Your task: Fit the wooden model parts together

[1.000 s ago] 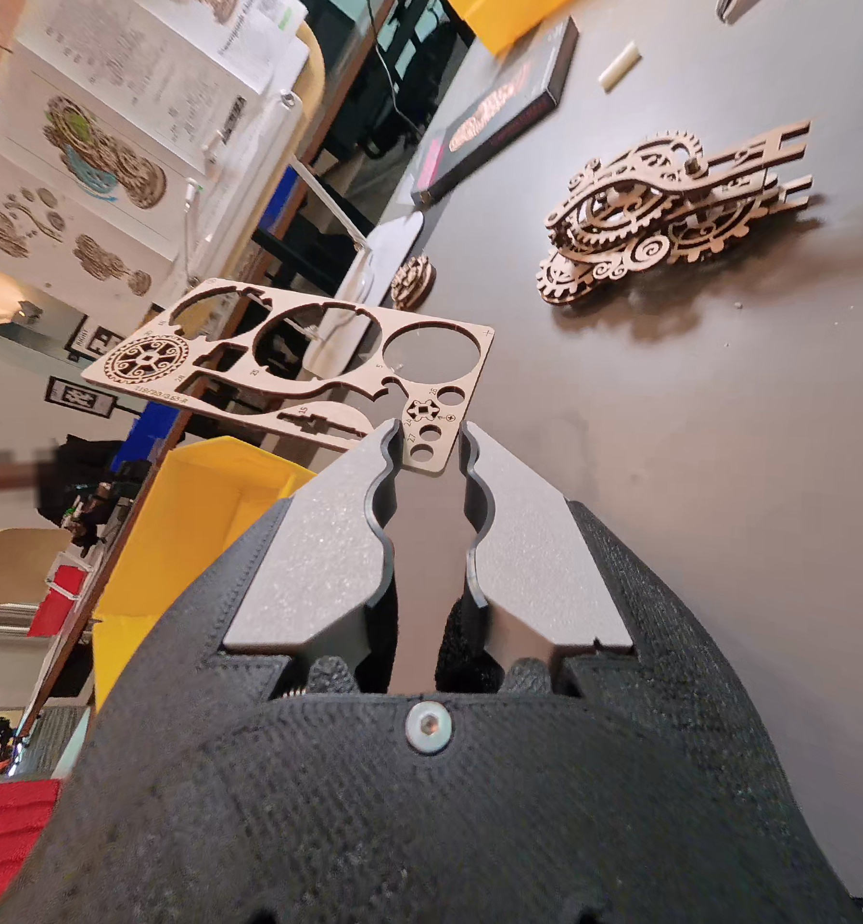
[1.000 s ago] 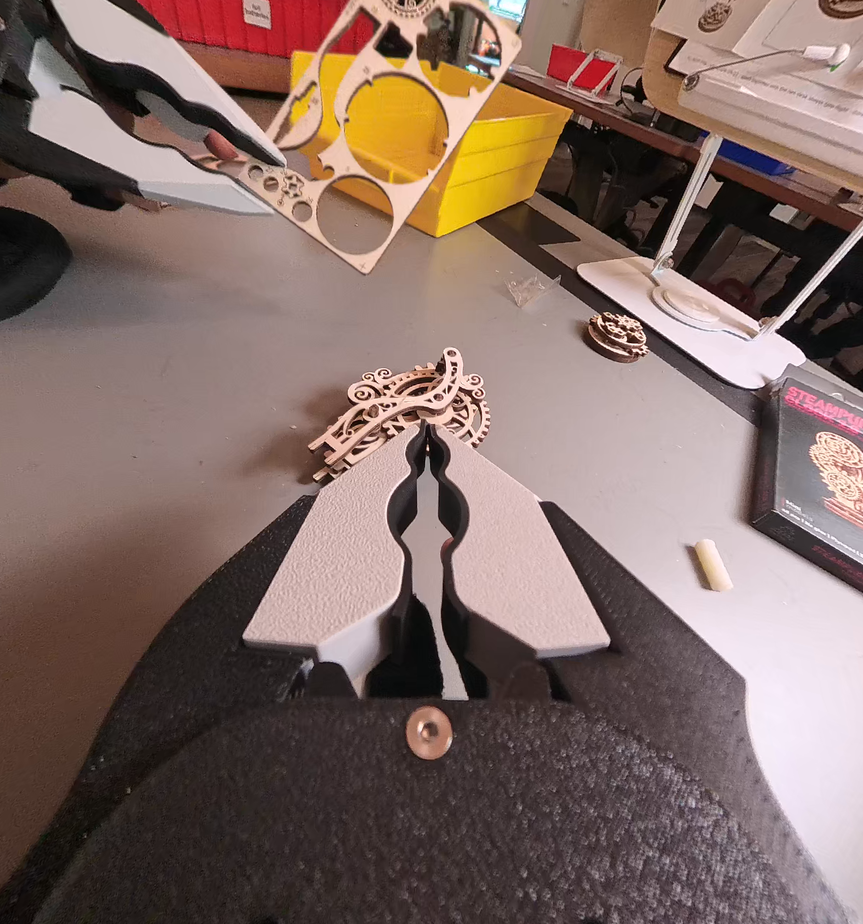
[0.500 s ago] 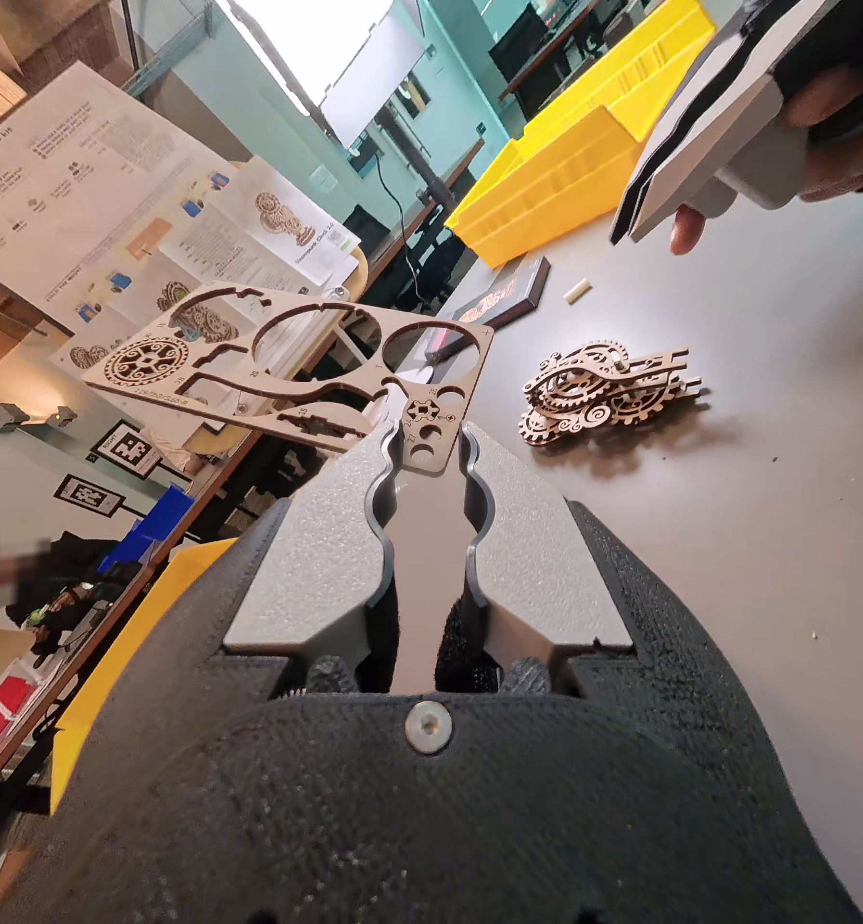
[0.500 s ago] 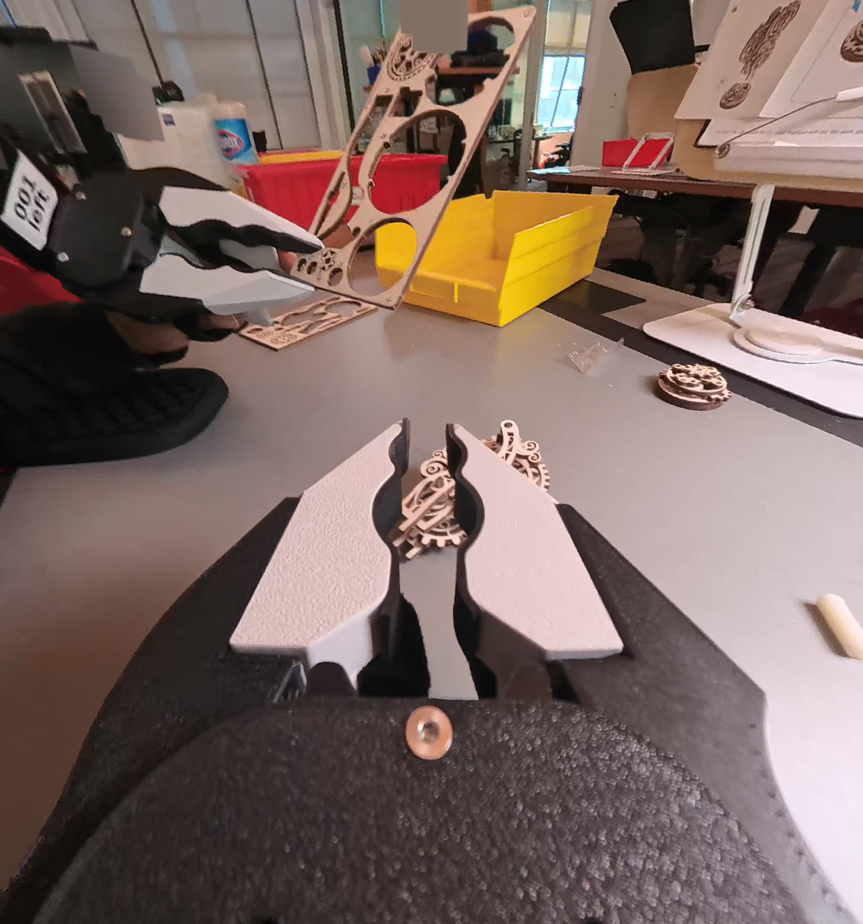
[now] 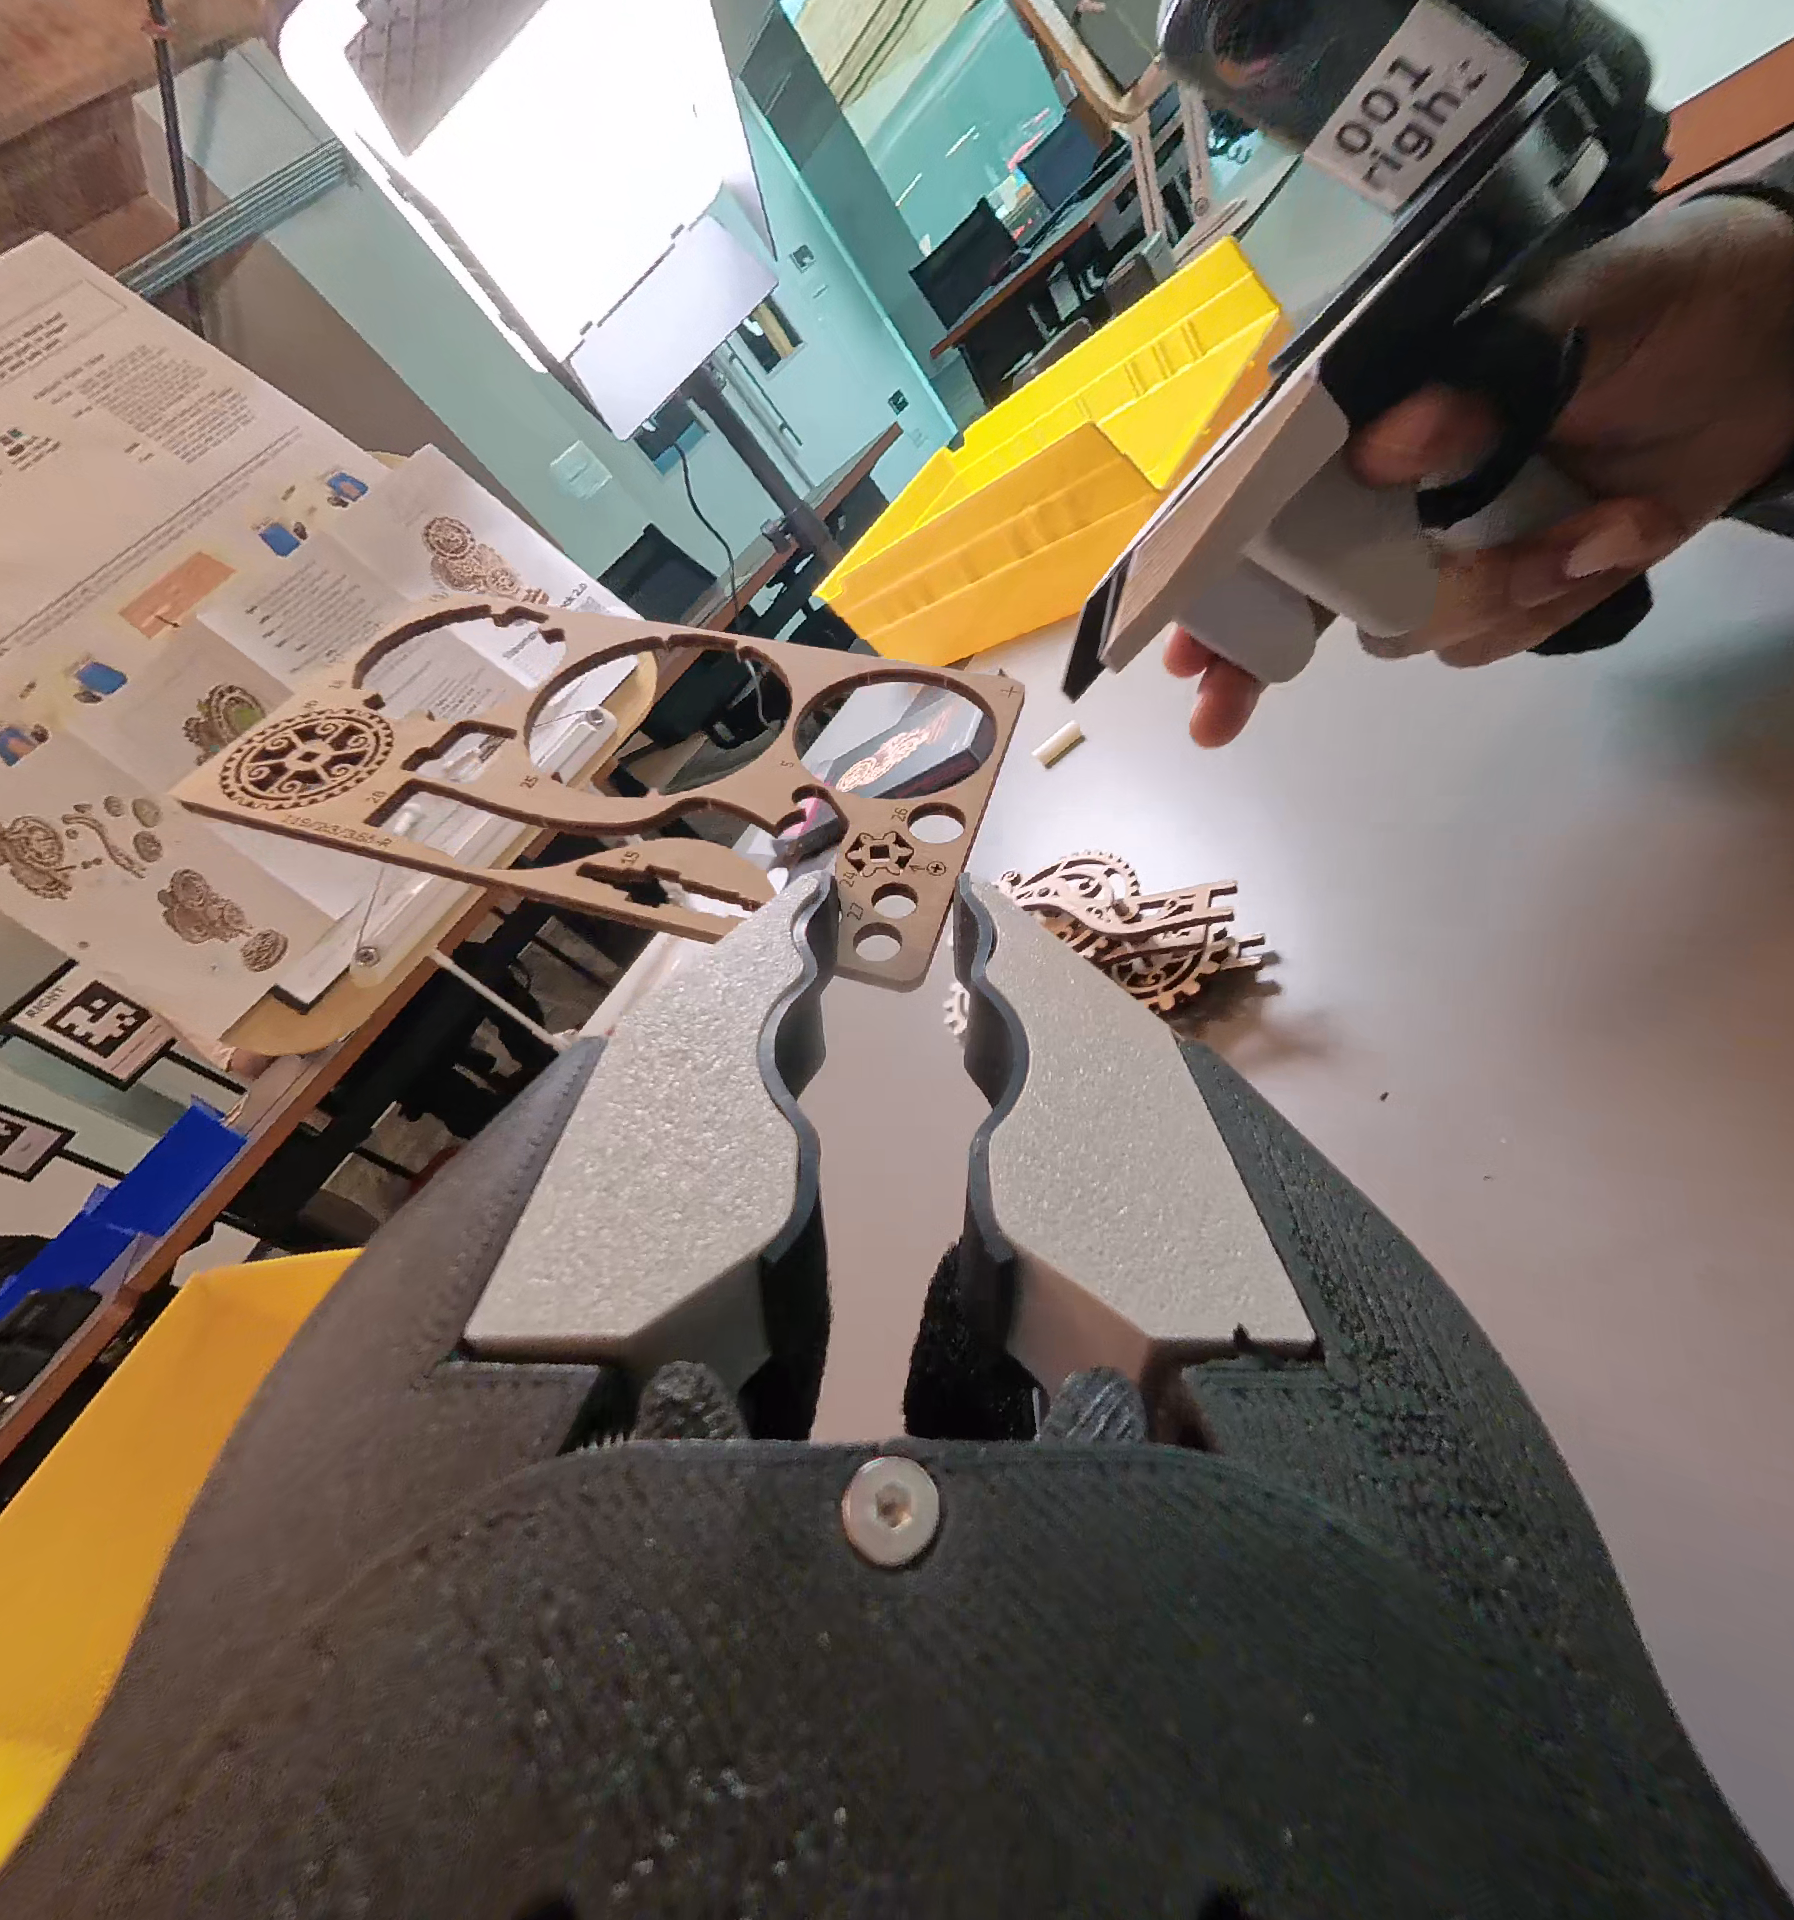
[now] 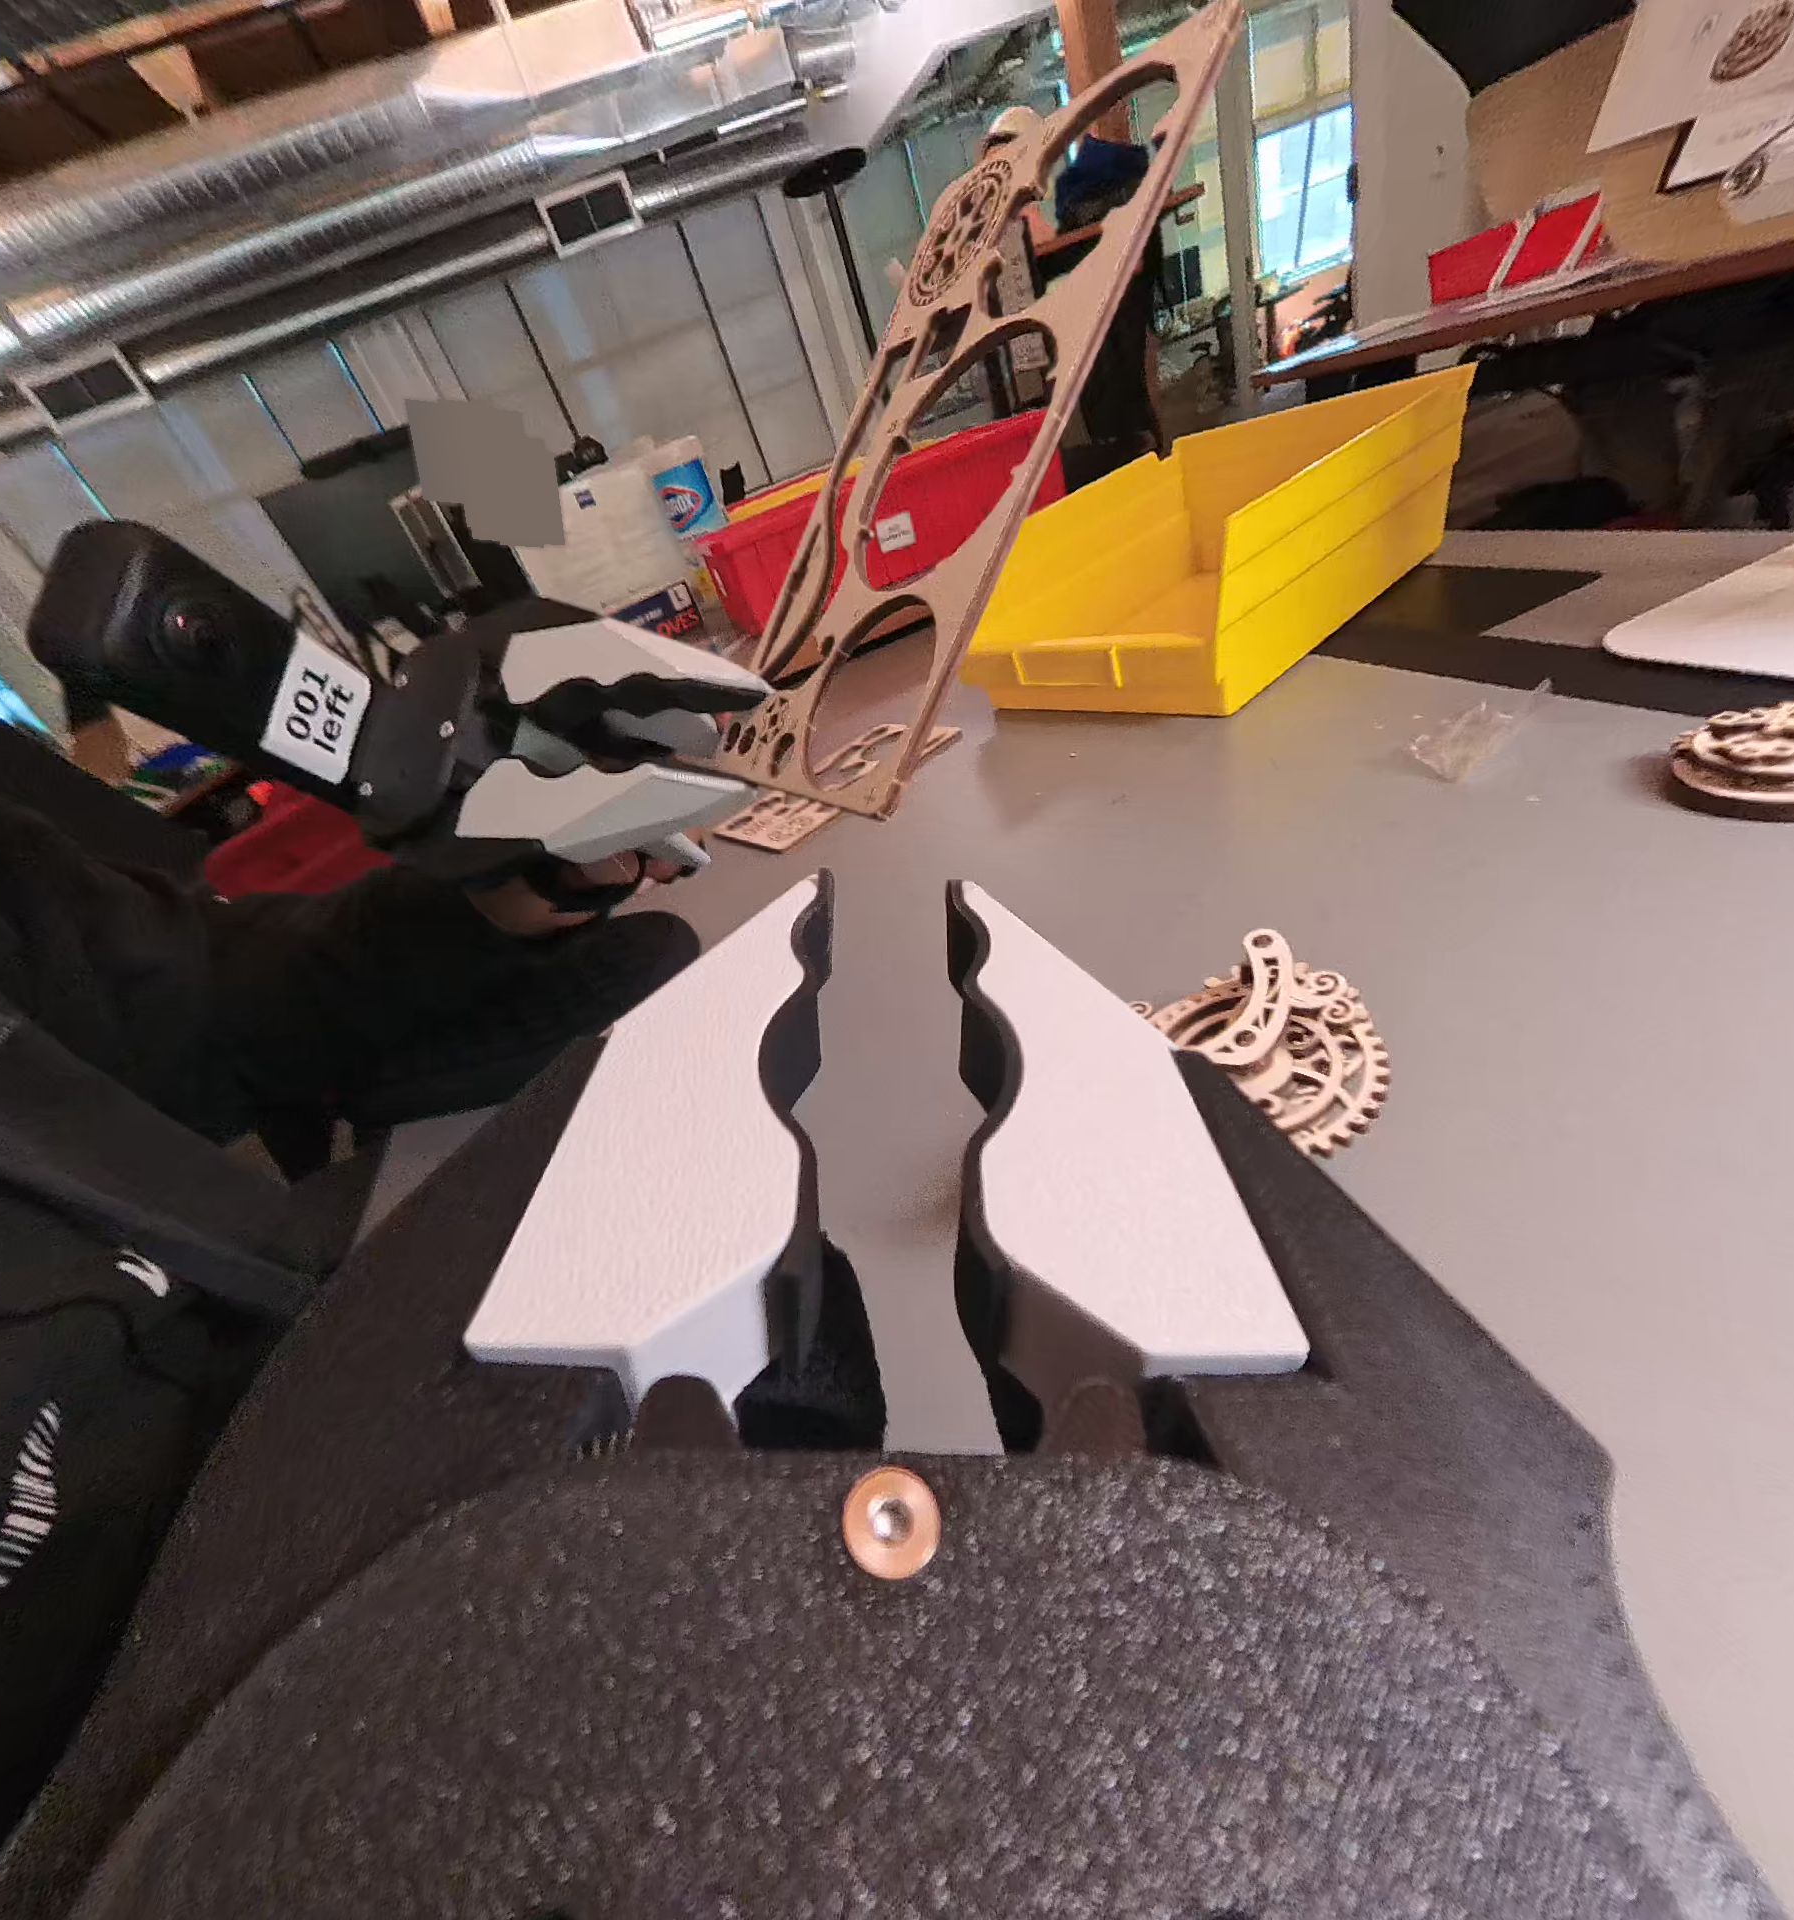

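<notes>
Plywood parts sheet (image 5: 685,769) is clamped by its corner in your left gripper (image 5: 888,894), running up-left; your parted, bare right gripper (image 6: 888,894) is near, model (image 6: 1288,1039) just right

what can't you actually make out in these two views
- Left wrist view: the assembled wooden gear model is partly hidden behind the left gripper's right finger.
- Left wrist view: the right gripper's fingertips show edge-on, so the gap cannot be read.
- Right wrist view: the small round wooden gear part is cut off by the right edge.
- Right wrist view: the flat wooden piece behind the laser-cut wooden parts sheet is too small to identify.
</notes>
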The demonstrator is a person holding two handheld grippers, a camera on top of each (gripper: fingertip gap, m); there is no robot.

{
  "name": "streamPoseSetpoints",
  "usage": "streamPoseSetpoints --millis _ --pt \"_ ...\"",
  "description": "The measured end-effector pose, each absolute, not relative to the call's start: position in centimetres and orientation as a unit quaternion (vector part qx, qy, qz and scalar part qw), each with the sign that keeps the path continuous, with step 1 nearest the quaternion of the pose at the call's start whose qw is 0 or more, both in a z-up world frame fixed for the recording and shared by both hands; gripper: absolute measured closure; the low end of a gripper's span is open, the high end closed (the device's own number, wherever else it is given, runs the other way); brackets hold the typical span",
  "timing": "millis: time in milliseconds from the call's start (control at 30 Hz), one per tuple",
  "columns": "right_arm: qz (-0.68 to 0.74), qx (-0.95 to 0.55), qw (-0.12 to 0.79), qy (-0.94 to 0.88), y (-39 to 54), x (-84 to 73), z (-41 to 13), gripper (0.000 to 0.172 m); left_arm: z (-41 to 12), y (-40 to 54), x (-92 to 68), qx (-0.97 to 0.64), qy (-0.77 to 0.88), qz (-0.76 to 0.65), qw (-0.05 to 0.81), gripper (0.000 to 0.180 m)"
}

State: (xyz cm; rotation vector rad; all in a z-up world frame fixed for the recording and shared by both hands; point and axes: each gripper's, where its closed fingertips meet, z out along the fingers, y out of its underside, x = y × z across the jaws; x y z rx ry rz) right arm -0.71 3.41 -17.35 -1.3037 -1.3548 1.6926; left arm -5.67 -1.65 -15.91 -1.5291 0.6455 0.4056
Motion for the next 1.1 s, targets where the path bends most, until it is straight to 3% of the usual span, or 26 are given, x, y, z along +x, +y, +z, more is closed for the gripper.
streamPoseSetpoints --millis 233,533,767,933,1100 --pt "0.696 -0.503 0.216 -0.465 2.7 -0.8 -16.8 0.150 -16.3 -1.2 -3.7 -0.682 0.290 0.143 0.656 0.160" --pt "0.738 -0.503 0.125 -0.433 1.7 -0.9 -17.0 0.168 -17.2 -0.6 -2.7 -0.691 0.293 0.129 0.648 0.160" --pt "0.765 -0.500 0.077 -0.398 2.1 -0.7 -16.7 0.170 -16.9 -0.6 -2.6 -0.686 0.267 0.092 0.670 0.161" --pt "0.793 -0.485 0.029 -0.368 3.0 0.1 -15.9 0.170 -14.3 -1.4 -3.3 -0.657 0.212 0.029 0.723 0.156" --pt "0.817 -0.436 -0.042 -0.375 2.6 1.7 -14.7 0.170 -13.8 -1.4 -5.0 -0.672 0.103 -0.144 0.719 0.153"
